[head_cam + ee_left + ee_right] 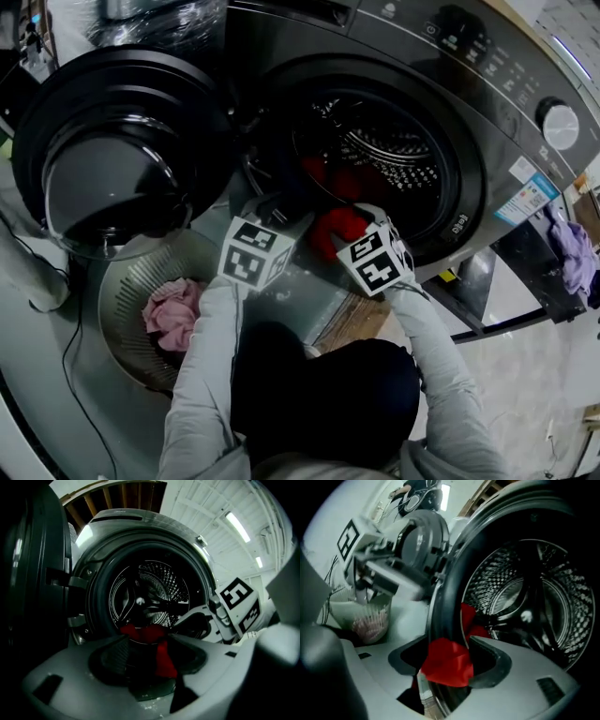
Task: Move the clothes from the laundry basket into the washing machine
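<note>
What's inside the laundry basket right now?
A crumpled pink cloth lies in the laundry basket. The person's left sleeve and head cover its right part, so anything there cannot be seen.

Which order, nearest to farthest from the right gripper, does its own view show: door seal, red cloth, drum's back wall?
1. Red cloth: between the jaws, low centre.
2. Door seal: just behind the cloth, centre-left.
3. Drum's back wall: deep inside the machine, right.

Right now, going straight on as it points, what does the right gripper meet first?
Likely the door seal at the opening's left edge, not the drum; the red garment in the right gripper would touch first. Depth unclear.
</note>
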{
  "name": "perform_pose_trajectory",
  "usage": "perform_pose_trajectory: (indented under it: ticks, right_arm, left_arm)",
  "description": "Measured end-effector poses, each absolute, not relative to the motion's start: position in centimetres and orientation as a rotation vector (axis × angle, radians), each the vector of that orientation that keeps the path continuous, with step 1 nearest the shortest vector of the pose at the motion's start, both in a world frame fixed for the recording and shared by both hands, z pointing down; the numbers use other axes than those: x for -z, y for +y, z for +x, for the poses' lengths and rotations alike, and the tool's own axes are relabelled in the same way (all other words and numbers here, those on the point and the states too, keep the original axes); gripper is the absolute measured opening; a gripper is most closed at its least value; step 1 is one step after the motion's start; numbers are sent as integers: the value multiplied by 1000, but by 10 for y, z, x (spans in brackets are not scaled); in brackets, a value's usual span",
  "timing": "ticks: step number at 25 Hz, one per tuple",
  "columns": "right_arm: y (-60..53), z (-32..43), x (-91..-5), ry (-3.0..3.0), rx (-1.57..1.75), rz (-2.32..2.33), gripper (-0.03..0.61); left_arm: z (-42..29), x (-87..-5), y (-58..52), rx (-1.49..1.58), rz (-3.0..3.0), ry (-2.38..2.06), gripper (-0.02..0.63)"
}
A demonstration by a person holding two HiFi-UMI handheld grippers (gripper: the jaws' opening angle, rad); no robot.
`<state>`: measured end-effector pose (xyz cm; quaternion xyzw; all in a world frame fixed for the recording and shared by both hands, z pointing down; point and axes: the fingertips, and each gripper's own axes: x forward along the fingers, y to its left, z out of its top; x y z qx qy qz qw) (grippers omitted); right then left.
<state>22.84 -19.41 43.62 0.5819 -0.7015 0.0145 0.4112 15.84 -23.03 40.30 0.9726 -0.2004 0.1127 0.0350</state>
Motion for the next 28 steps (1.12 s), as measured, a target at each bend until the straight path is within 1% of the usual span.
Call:
perform_pose_trajectory:
  ticks: [7, 8, 9, 10, 11, 13, 17, 21, 25, 28]
  right_arm:
    - [-188, 240, -499, -1570, 42, 1344, 263]
    - [-190, 243, -500, -1530, 76, 1350, 217]
    - [-191, 246, -499, -1494, 107, 1365, 144]
    - [-193, 249, -498, -1465, 130, 1381, 88]
    - [-194, 252, -496, -1446, 141, 1393, 83]
    - [-195, 254, -494, -1438, 142, 1410, 41]
    - [-195, 253, -483, -1477, 133, 1451, 31]
    - [-207, 260, -446, -1517, 169, 1565, 31]
    - [-245, 281, -403, -1502, 231, 1688, 31]
    - [-282, 302, -391, -1463, 240, 1749, 31]
  left_arm:
    - [140, -411, -220, -352, 2982, -655, 256]
    - [137, -412, -219, -355, 2981, -661, 256]
    - [134, -413, -219, -355, 2979, -667, 256]
    - [132, -414, -219, -353, 2976, -672, 256]
    - [130, -414, -218, -350, 2973, -677, 256]
    - [127, -415, -218, -344, 2969, -682, 256]
    - [126, -414, -216, -348, 2981, -693, 253]
    - [123, -411, -214, -333, 2988, -707, 253]
    - [123, -408, -212, -322, 2990, -716, 253]
    - [122, -405, -209, -317, 2992, -717, 253]
